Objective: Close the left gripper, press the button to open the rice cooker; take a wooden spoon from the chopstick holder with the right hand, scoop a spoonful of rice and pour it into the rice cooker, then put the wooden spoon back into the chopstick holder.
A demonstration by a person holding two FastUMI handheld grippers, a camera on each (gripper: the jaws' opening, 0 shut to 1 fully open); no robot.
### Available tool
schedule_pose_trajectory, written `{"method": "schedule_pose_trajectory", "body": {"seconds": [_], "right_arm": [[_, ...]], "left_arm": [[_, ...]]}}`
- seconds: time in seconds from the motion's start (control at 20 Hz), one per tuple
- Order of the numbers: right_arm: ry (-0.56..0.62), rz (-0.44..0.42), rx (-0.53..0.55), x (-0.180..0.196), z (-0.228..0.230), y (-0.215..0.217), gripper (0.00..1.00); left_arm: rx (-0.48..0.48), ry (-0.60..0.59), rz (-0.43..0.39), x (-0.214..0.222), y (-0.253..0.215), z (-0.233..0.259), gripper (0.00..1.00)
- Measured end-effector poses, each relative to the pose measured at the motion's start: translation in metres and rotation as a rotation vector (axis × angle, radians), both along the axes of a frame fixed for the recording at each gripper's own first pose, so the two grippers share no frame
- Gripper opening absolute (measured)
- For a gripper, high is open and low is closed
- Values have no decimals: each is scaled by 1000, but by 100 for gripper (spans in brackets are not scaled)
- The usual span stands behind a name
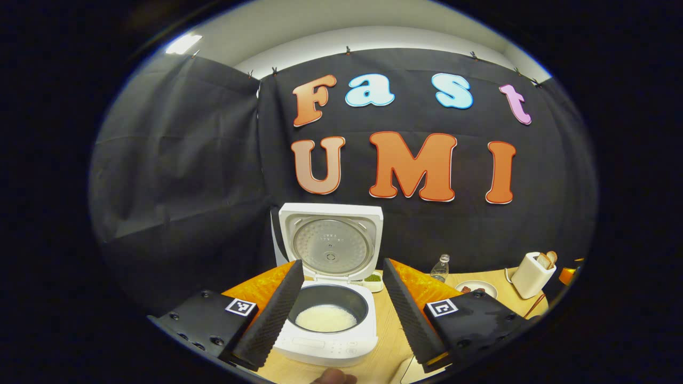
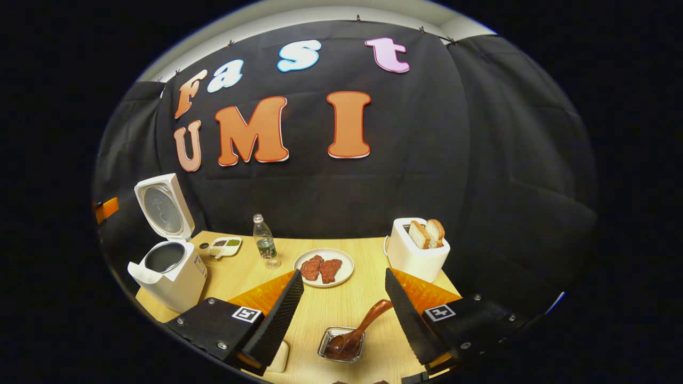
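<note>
A white toaster (image 2: 417,256) is sitting at the back of the wooden table (image 2: 325,309), holding two bread slices (image 2: 427,233). A plate (image 2: 324,267) is carrying two pieces of meat, with a water bottle (image 2: 264,241) and small divided dish (image 2: 224,246) standing nearby.

Left gripper (image 1: 337,304) and right gripper (image 2: 344,314) both hold their jaws spread wide, gripping nothing

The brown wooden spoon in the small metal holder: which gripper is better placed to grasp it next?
Right. The right gripper is open and the brown wooden spoon stands in its small metal holder directly between its fingers. The left gripper faces the open white rice cooker.
</note>
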State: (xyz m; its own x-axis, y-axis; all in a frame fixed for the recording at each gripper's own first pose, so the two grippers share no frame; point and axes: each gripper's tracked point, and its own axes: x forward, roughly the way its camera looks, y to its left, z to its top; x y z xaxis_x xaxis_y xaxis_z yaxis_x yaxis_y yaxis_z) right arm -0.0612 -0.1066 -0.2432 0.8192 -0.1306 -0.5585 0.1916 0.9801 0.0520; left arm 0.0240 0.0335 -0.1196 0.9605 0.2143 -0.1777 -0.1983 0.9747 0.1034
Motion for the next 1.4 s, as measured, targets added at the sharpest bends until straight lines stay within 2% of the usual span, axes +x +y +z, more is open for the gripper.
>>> {"method": "schedule_pose_trajectory", "body": {"seconds": [0.1,0.4,0.7,0.75,0.8,0.95,1.0,1.1,1.2,1.25,1.4], "right_arm": [[45,0,14,-7,-19,-6,95],[197,-21,77,-21,-89,-27,95],[320,-45,206,-17,-147,-30,93],[326,-57,235,-13,-156,-31,85],[338,-68,266,-9,-162,-31,86],[360,-96,334,1,-180,-29,71],[362,-102,354,5,-184,-28,70],[367,-114,380,8,-188,-25,53],[373,-117,400,7,-189,-21,42],[365,-113,416,4,-186,-19,33],[309,-122,443,2,-172,-15,24]], "left_arm": [[44,2,0,-12,-14,-4,100],[34,21,8,-38,-38,-13,100],[35,46,24,-61,-42,-17,100],[40,54,35,-64,-40,-20,100],[44,60,42,-68,-38,-22,100],[51,74,54,-74,-39,-25,100],[54,78,57,-75,-39,-28,100],[58,84,53,-76,-40,-30,100],[62,91,46,-74,-43,-32,100],[68,90,43,-74,-43,-31,100],[76,86,26,-70,-44,-33,100]]}}
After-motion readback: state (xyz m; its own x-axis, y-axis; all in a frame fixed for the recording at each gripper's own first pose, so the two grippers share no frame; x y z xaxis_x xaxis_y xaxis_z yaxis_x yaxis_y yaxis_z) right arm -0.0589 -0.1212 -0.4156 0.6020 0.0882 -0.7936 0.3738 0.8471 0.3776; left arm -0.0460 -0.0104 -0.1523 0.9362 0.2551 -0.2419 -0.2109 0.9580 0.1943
